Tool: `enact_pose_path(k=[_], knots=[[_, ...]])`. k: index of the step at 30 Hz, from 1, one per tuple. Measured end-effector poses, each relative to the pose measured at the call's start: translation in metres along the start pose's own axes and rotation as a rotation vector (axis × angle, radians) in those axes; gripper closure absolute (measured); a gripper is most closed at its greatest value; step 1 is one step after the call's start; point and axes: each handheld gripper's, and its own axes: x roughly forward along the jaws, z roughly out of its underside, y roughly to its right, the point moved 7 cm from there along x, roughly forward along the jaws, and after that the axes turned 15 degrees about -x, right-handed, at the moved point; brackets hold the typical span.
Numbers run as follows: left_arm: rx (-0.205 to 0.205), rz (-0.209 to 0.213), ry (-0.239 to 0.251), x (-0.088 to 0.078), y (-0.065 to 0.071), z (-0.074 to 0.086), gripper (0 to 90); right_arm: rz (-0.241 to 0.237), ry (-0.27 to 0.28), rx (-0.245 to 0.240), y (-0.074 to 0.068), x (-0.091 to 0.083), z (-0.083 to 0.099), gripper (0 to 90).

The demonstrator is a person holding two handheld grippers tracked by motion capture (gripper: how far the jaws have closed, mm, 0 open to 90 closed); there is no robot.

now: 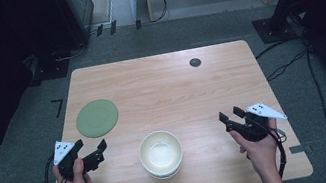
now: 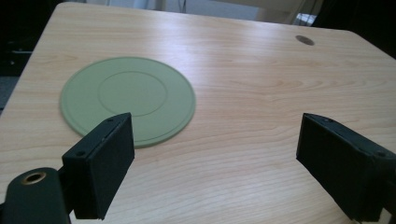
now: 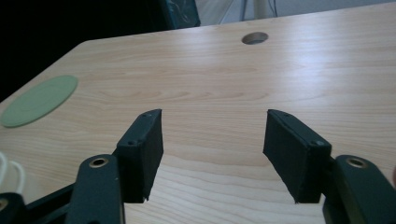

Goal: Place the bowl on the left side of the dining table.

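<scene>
A cream bowl (image 1: 161, 153), stacked in another, sits near the table's front edge at the middle. A flat green plate (image 1: 97, 118) lies on the left side of the table. My left gripper (image 1: 92, 150) is held by a hand at the front left, just below the plate, jaws open and empty. In the left gripper view the green plate (image 2: 128, 99) lies ahead of the open left gripper (image 2: 215, 158). My right gripper (image 1: 232, 114) is held at the front right, open and empty. The right gripper view shows the open right gripper (image 3: 215, 149) over bare wood, the green plate (image 3: 39, 100) far left.
The wooden table (image 1: 165, 88) has a dark cable hole (image 1: 195, 62) near its back right. Dark equipment and cables stand on the floor around the table. A light wooden cabinet stands behind it.
</scene>
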Motion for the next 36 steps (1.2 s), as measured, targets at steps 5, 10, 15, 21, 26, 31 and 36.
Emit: enact_pose_path(k=[5, 10, 15, 21, 26, 31, 36], knots=[[0.014, 0.016, -0.01, 0.0, 0.009, 0.001, 10.9, -0.046, 0.029, -0.01, -0.018, -0.002, -0.009, 48.4], [0.031, 0.028, -0.018, 0.001, 0.018, 0.003, 10.9, -0.089, 0.049, -0.002, -0.034, -0.005, -0.016, 51.5], [0.049, 0.043, -0.022, 0.001, 0.027, 0.005, 10.9, -0.132, 0.045, -0.03, -0.054, -0.004, -0.021, 40.3], [0.061, 0.072, -0.027, 0.0, 0.04, 0.007, 10.9, -0.206, 0.026, -0.067, -0.085, -0.002, -0.024, 38.2], [0.066, 0.099, -0.026, -0.001, 0.05, 0.009, 10.9, -0.294, 0.026, -0.078, -0.107, -0.001, -0.024, 47.6], [0.069, 0.133, -0.04, 0.0, 0.062, 0.013, 10.9, -0.353, 0.014, -0.073, -0.124, 0.005, -0.018, 58.0], [0.086, 0.147, -0.05, 0.001, 0.071, 0.017, 10.9, -0.379, -0.011, -0.061, -0.134, 0.009, -0.014, 63.1]])
